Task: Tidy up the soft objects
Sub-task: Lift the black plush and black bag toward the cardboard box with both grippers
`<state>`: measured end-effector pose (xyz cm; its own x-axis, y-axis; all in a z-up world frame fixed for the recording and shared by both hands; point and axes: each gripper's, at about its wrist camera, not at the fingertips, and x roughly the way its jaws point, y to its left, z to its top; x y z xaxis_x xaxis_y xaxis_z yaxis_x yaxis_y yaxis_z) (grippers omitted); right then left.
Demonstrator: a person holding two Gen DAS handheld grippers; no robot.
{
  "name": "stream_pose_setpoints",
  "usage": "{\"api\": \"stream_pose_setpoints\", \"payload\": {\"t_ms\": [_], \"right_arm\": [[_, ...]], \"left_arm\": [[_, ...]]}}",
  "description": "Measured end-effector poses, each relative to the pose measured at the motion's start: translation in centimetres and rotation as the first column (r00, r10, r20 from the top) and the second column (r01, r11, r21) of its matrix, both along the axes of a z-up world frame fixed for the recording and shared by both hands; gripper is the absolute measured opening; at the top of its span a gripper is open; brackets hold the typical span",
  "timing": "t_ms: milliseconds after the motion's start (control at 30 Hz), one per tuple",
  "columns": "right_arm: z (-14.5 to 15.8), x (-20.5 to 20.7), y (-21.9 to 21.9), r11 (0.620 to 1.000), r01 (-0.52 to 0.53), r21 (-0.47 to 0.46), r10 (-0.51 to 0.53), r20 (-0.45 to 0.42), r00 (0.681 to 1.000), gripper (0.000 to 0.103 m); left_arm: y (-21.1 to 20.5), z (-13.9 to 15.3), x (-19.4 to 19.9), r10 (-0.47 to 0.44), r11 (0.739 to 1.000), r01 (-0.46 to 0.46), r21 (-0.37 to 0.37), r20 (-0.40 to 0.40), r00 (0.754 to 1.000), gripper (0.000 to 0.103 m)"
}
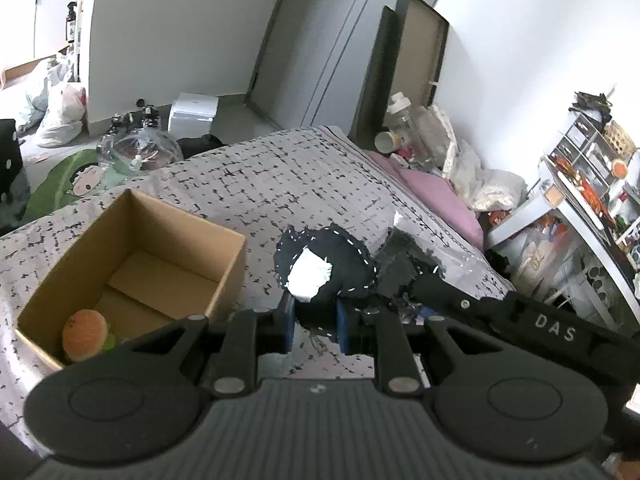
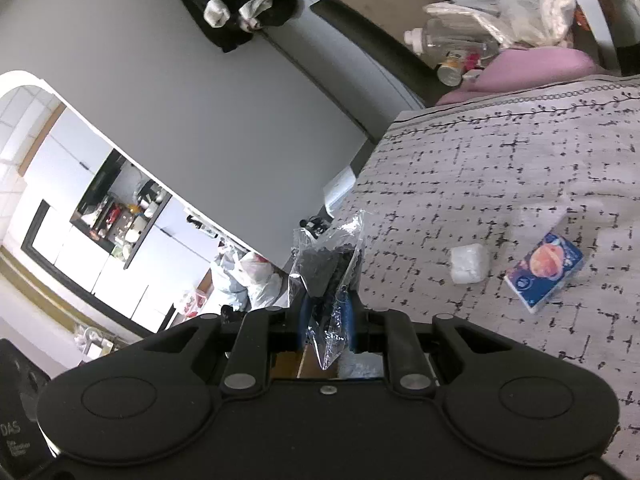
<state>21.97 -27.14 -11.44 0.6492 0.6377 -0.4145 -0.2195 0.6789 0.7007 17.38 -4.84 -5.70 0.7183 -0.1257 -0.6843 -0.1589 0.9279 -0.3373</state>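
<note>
At lower centre of the left view, the left gripper [image 1: 316, 322] clenches a dark stitched fabric pouch [image 1: 326, 266] with a white patch. The right gripper [image 2: 326, 320] pinches a crinkly clear plastic bag [image 2: 328, 264] of dark contents. At lower left, the cardboard box [image 1: 224, 276] holds a fuzzy orange toy [image 1: 85, 334] on the patterned bedspread [image 1: 280, 184].

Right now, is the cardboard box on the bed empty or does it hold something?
Not empty. The cardboard box stands open-topped, and an orange plush toy lies in its near corner; the rest of its floor shows bare.
</note>
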Motion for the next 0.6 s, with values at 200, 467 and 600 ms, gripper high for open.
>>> {"api": "stream_pose_setpoints", "payload": {"t_ms": [200,467,600], "right_arm": [[0.5,-0.2,1.5,1.000,-0.026,0.004,0.026,0.036,0.999,0.018],[0.9,-0.4,3.5,0.999,-0.038,-0.005,0.038,0.057,0.998,0.018],[1.0,-0.1,4.3,0.999,-0.049,-0.014,0.050,0.063,0.997,0.018]], "left_arm": [[2.3,0.2,-0.2,0.027,0.999,-0.026,-0.019,0.012,1.000,0.019],[5.0,0.0,-0.4,0.068,0.997,-0.068,-0.020,0.003,0.998,0.019],[6.6,-0.2,-0.5,0.091,0.996,-0.091,-0.025,-0.003,0.996,0.019]]}}
